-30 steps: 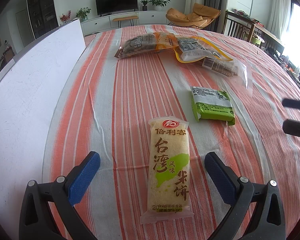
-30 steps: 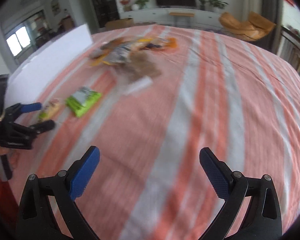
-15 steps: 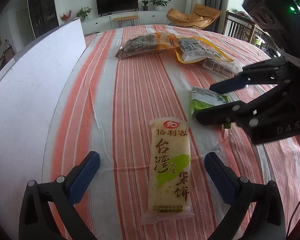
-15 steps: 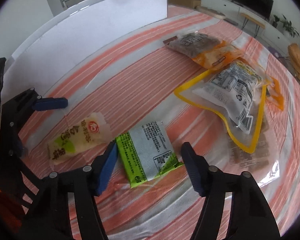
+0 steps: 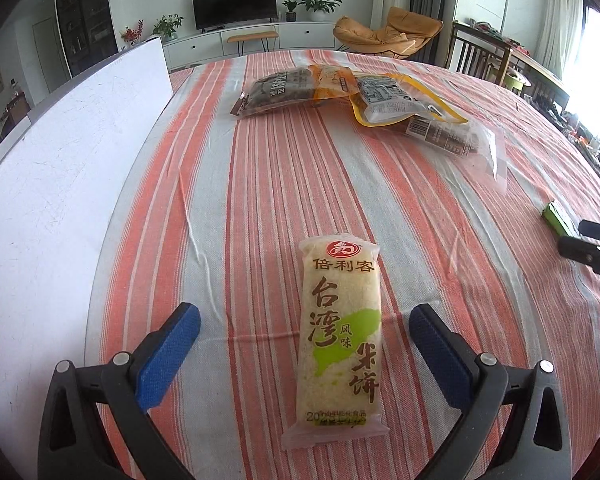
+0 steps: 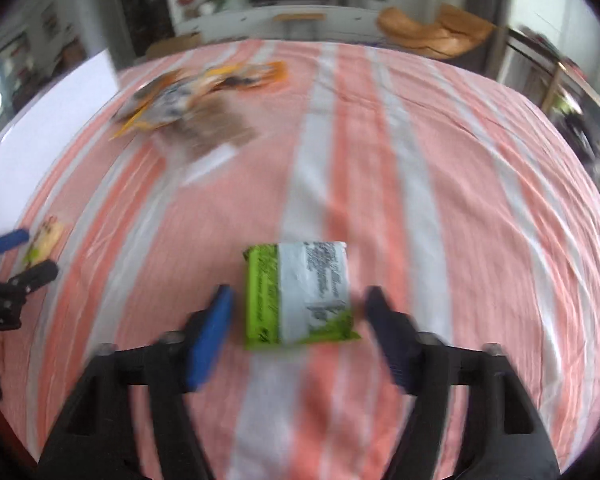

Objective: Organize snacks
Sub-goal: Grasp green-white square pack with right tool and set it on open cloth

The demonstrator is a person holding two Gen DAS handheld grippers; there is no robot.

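A long yellow rice cracker packet (image 5: 340, 340) lies flat on the striped cloth between the fingers of my left gripper (image 5: 304, 316), which stands open without touching it. A green and white packet (image 6: 300, 292) lies on the cloth between the blue pads of my right gripper (image 6: 298, 300). Its jaws are opening, with a gap on each side of the packet. In the left wrist view the green packet (image 5: 556, 218) shows at the far right edge by the right gripper (image 5: 588, 240). The right wrist view is blurred; the left gripper (image 6: 24, 252) shows at its left edge.
A pile of larger snack bags (image 5: 340, 88) lies at the far side of the table, also blurred in the right wrist view as a pile of bags (image 6: 188, 100). A white board (image 5: 60, 160) stands along the left edge. Chairs stand beyond the table.
The right gripper closed around the green packet beside the rice cracker, carried it off to the right, and its jaws have widened again. The left gripper and the rice cracker packet kept still.
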